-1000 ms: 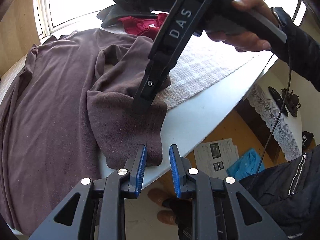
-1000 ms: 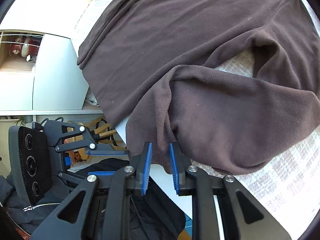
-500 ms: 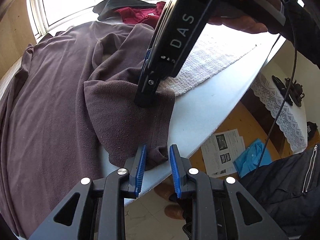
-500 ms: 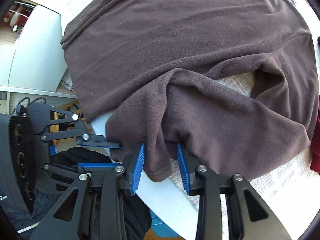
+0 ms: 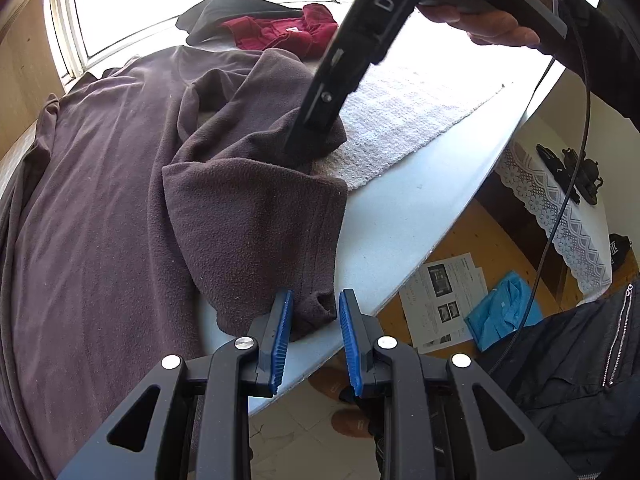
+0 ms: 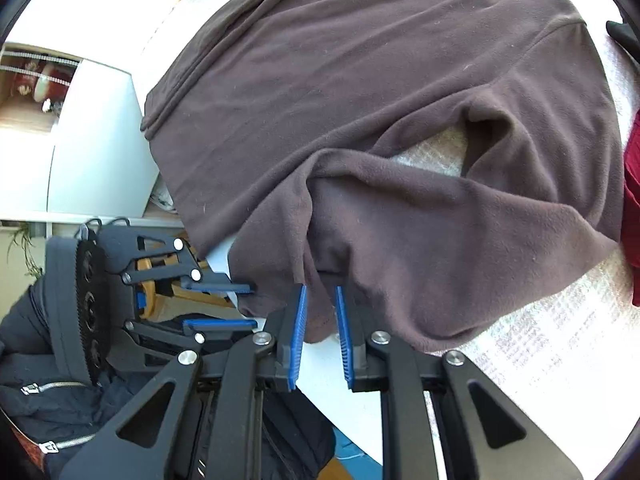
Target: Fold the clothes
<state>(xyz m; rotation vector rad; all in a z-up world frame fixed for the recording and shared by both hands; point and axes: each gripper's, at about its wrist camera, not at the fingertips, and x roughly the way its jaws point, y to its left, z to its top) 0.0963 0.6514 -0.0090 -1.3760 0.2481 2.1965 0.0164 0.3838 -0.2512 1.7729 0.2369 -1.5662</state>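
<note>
A dark brown fleece sweater (image 5: 100,200) (image 6: 380,80) lies spread on the white table (image 5: 400,232). Its sleeve (image 5: 248,208) (image 6: 460,240) is folded back toward the table's edge. In the left wrist view, my left gripper (image 5: 316,336) is open, with the sleeve's cuff (image 5: 312,312) lying between its blue pads. My right gripper (image 6: 320,332) is shut on a fold of the sleeve. From the left wrist view the right gripper (image 5: 308,152) presses down into the sleeve further up. In the right wrist view, the left gripper (image 6: 240,306) shows at the cuff.
A red garment (image 5: 288,34) and a black one (image 5: 224,12) lie at the far end by the window. A white woven cloth (image 5: 408,112) covers the table beside the sleeve. Papers (image 5: 444,296) lie on the floor below. A cable (image 5: 568,160) hangs from the right gripper.
The right gripper opened wide around the sleeve fold, then narrowed onto it. The left gripper moved forward, so the cuff now sits between its fingers.
</note>
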